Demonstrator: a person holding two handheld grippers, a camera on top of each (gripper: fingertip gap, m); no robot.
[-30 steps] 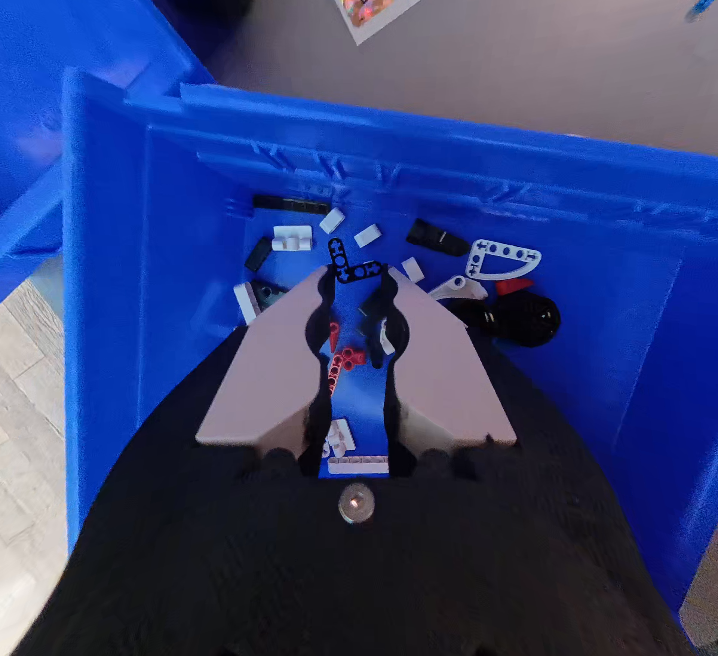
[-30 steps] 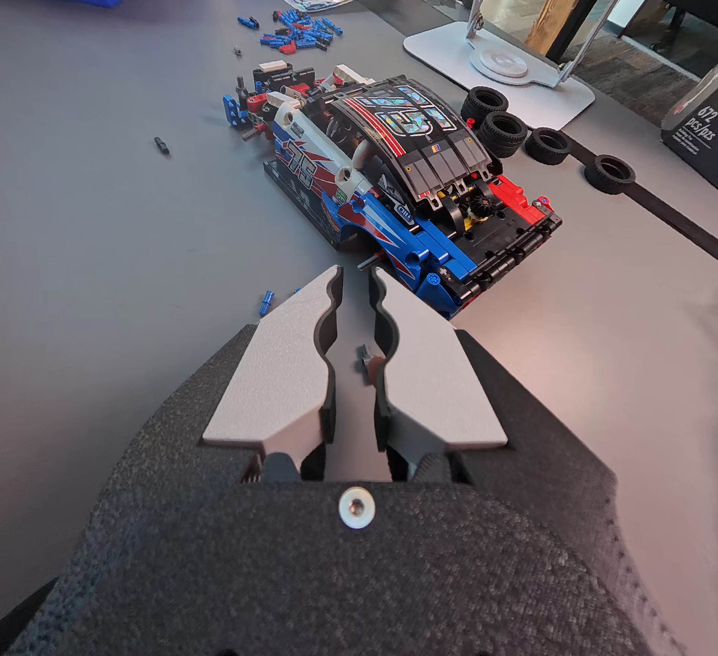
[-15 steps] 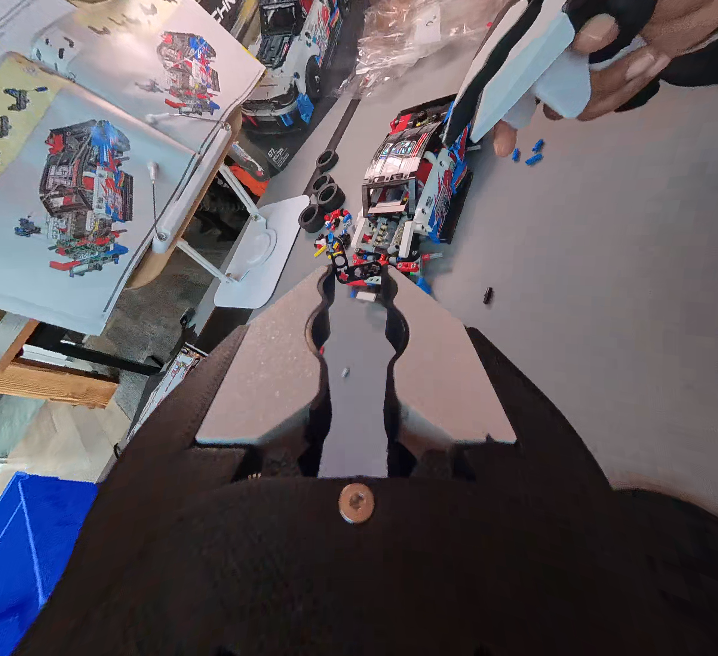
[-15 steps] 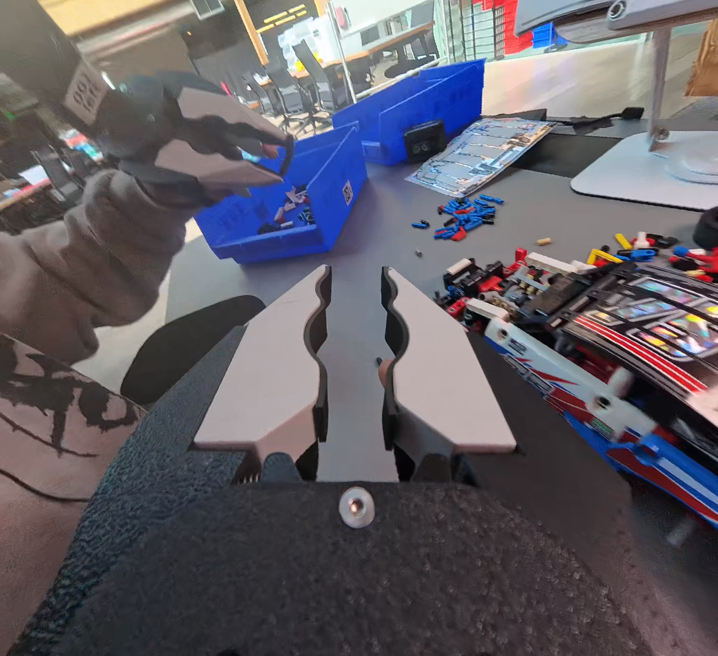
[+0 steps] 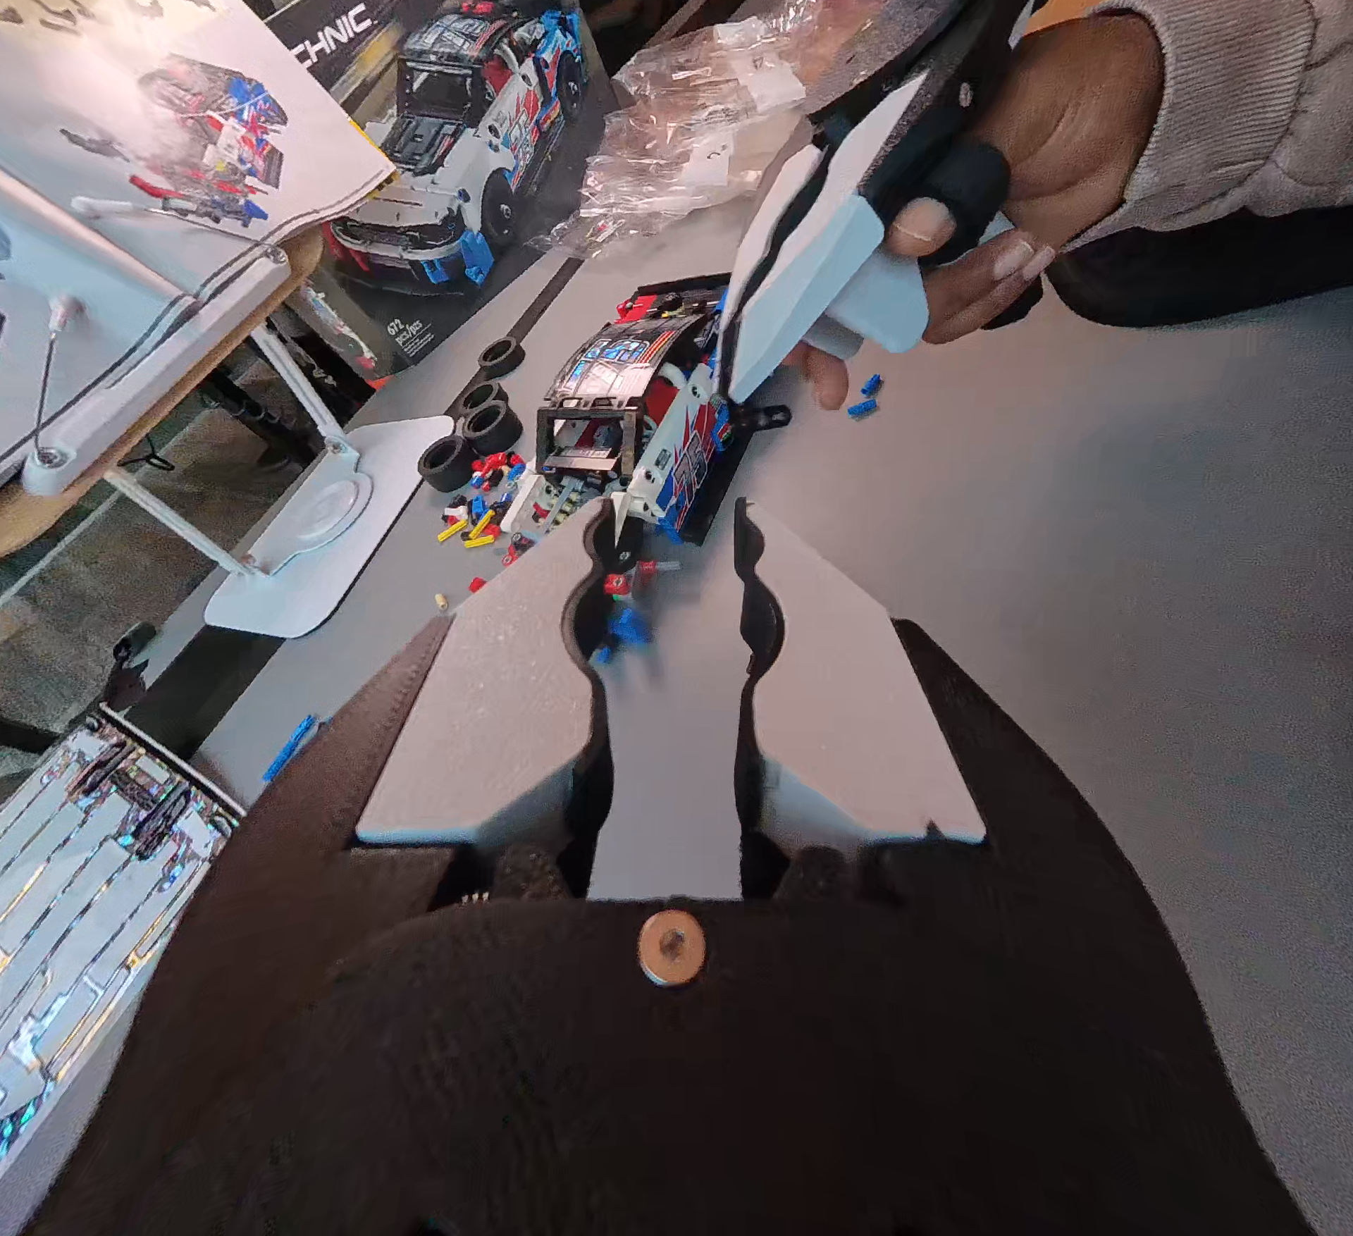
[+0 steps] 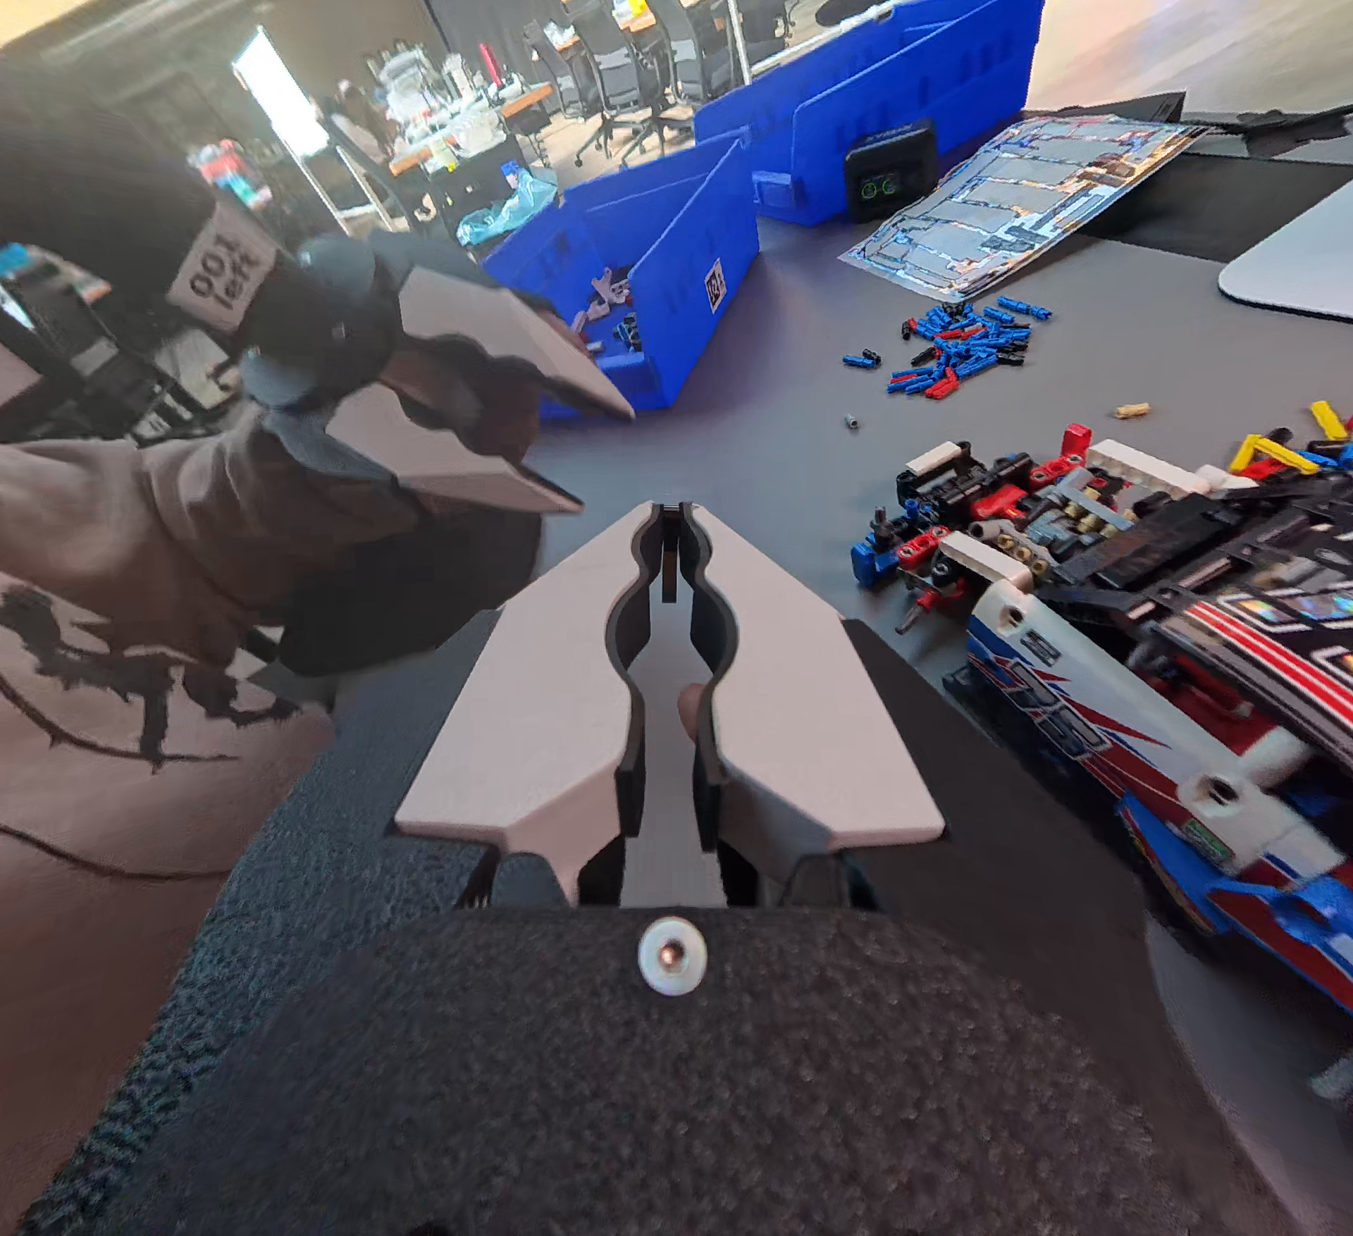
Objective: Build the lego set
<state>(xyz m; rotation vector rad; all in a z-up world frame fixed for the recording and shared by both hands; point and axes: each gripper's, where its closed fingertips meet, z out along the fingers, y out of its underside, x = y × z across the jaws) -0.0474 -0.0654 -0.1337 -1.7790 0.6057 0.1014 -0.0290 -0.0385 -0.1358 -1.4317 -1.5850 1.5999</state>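
Right wrist view | right hand-held gripper (image 6: 671,514) pinches black beam (image 6: 669,567), lengthwise | left hand-held gripper (image 5: 668,518) released

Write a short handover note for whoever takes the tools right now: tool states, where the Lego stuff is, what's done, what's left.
Left tool: open, empty, above the table, pointing at the car.
Right tool: shut on a small black piece, held beside the car.
Car: mostly built, body and roof on, no wheels fitted.
Four tyres lie loose beside the car, near the stand base.
Loose pins are on the table; more parts are in the blue bin.
Left: fit the black piece, then the wheels and remaining parts.
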